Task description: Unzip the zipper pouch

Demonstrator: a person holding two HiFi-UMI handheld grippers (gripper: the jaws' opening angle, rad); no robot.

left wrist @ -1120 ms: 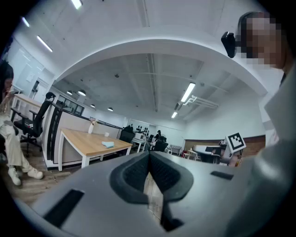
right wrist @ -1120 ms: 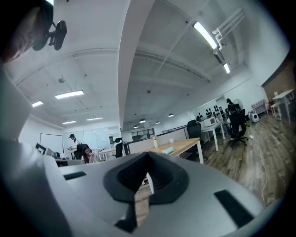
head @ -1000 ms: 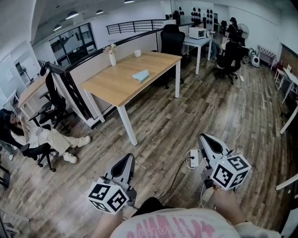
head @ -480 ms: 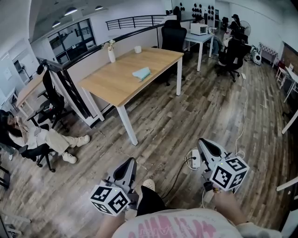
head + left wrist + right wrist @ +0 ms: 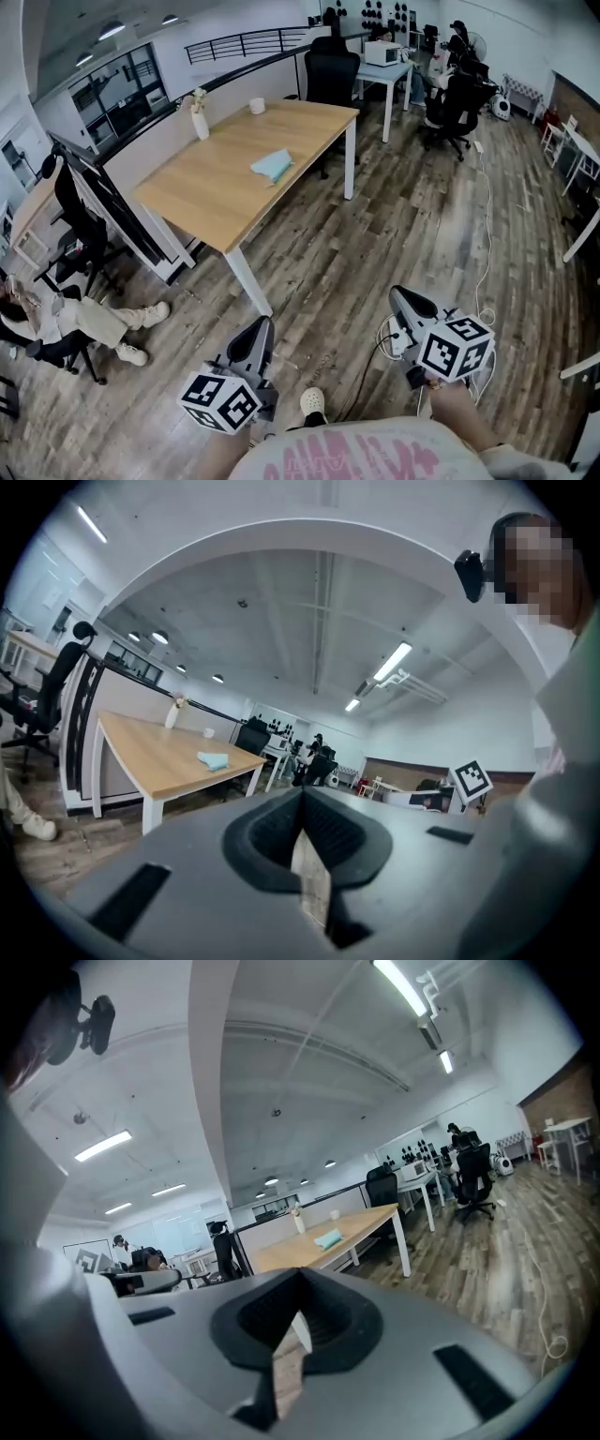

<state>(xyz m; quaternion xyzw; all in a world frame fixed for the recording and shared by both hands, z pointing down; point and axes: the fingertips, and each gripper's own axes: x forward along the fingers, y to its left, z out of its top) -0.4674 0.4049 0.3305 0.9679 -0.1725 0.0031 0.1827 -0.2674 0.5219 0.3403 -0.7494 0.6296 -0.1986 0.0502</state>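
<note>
L gripper (image 5: pixel 260 325), R gripper (image 5: pixel 401 294) closed – empty

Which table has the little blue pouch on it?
The big wooden table, the nearer one. The blue pouch lies on its top. The white table farther back holds a microwave instead.

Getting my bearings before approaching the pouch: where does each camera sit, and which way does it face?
Head view: worn on the head, facing steeply down at the floor and table; shows left tool, right tool, shirt, a shoe.
Left gripper view: on the left tool, along its shut jaws, tilted toward the ceiling; the person at right.
Right gripper view: on the right tool, along its shut jaws toward the table; the person looms at left.
Shared: all three show the pouch on the table.
</note>
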